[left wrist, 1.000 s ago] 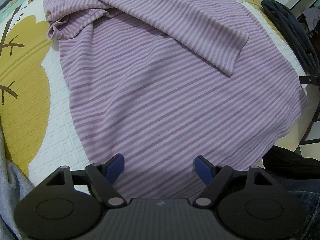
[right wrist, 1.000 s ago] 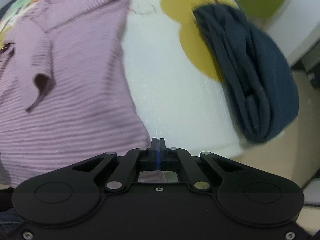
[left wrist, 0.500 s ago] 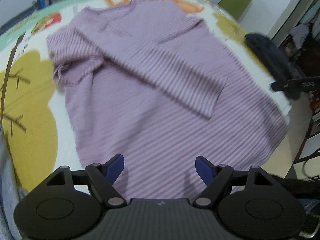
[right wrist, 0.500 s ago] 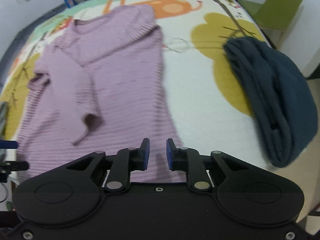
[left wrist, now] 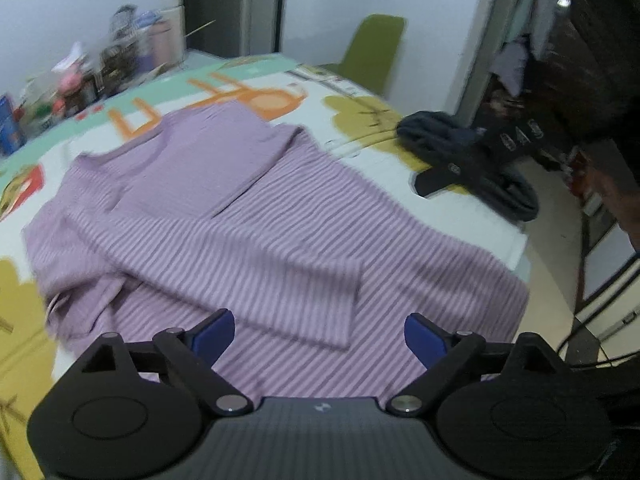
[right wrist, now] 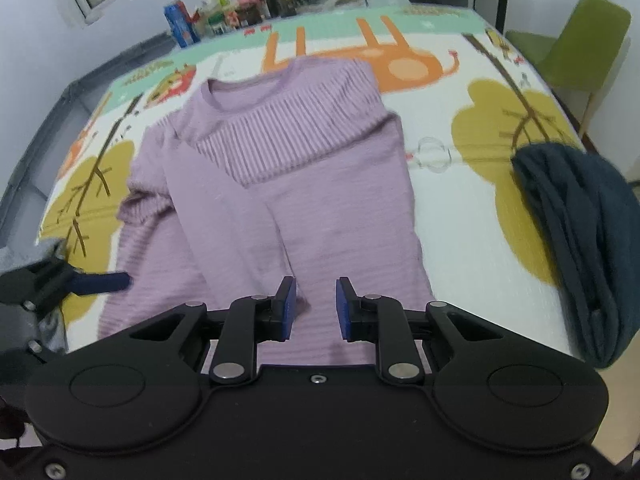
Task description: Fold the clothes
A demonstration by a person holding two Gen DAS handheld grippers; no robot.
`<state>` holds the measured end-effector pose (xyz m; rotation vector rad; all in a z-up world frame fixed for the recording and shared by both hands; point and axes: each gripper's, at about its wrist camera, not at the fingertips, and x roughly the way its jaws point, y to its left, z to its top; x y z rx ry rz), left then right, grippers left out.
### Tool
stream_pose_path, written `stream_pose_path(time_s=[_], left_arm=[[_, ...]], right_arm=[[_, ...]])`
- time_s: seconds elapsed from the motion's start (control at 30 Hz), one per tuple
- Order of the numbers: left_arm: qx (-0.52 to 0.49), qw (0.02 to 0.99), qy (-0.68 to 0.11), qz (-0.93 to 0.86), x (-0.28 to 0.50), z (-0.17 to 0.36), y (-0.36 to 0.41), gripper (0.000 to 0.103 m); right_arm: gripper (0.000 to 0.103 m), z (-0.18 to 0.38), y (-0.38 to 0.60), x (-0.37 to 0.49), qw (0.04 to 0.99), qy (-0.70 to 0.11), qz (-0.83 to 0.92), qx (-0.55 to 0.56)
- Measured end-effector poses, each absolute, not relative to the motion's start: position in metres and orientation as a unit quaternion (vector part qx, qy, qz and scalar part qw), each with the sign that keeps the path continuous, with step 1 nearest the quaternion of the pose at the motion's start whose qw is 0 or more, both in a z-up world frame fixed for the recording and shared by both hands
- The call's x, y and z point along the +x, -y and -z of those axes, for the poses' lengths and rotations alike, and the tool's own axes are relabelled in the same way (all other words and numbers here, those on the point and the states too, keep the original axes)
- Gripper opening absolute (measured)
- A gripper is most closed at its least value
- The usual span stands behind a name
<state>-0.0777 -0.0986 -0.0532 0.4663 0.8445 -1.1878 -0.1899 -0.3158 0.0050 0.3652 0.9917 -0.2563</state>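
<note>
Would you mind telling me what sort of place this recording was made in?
Probably a room in a home: a table under a cartoon-print mat, a green chair beside it, and bottles and boxes crowding the far edge.

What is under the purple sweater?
The purple sweater lies flat on a play mat with cartoon trees and an orange animal. The mat shows all around it, but the pictures printed right underneath are covered, so I cannot tell what they are.
</note>
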Motion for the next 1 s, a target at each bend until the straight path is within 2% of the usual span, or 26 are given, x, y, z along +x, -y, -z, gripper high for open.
stream_pose_path(time_s=[0.1, 0.33, 0.6, 0.67, 0.7, 0.77, 0.87, 1.0], left_arm=[[0.205, 0.716, -0.374, 0.552, -0.078, 0.06, 0.117, 0.095], [0.235, 0.708, -0.368, 0.554, -0.078, 0.088, 0.166, 0.092], [0.272, 0.695, -0.406, 0.527, -0.067, 0.118, 0.194, 0.057], [0.279, 0.693, -0.413, 0.521, -0.065, 0.122, 0.197, 0.043], [0.276, 0.693, -0.416, 0.521, -0.065, 0.123, 0.197, 0.04], [0.27, 0.698, -0.418, 0.515, -0.063, 0.123, 0.195, 0.025], [0.249, 0.704, -0.427, 0.51, -0.056, 0.118, 0.188, 0.015], [0.208, 0.711, -0.431, 0.515, -0.042, 0.103, 0.171, 0.011]], right_arm=[[0.028, -0.015, 0.32, -0.179, 0.86, -0.465, 0.12, 0.172], [0.028, -0.009, 0.339, -0.151, 0.861, -0.468, 0.094, 0.176], [0.028, 0.015, 0.369, -0.138, 0.852, -0.478, 0.078, 0.199], [0.028, 0.022, 0.376, -0.136, 0.847, -0.483, 0.076, 0.208], [0.028, 0.024, 0.378, -0.135, 0.846, -0.485, 0.074, 0.21], [0.028, 0.029, 0.38, -0.133, 0.843, -0.488, 0.07, 0.213], [0.028, 0.034, 0.381, -0.128, 0.84, -0.493, 0.063, 0.216], [0.028, 0.033, 0.374, -0.123, 0.838, -0.494, 0.064, 0.221]])
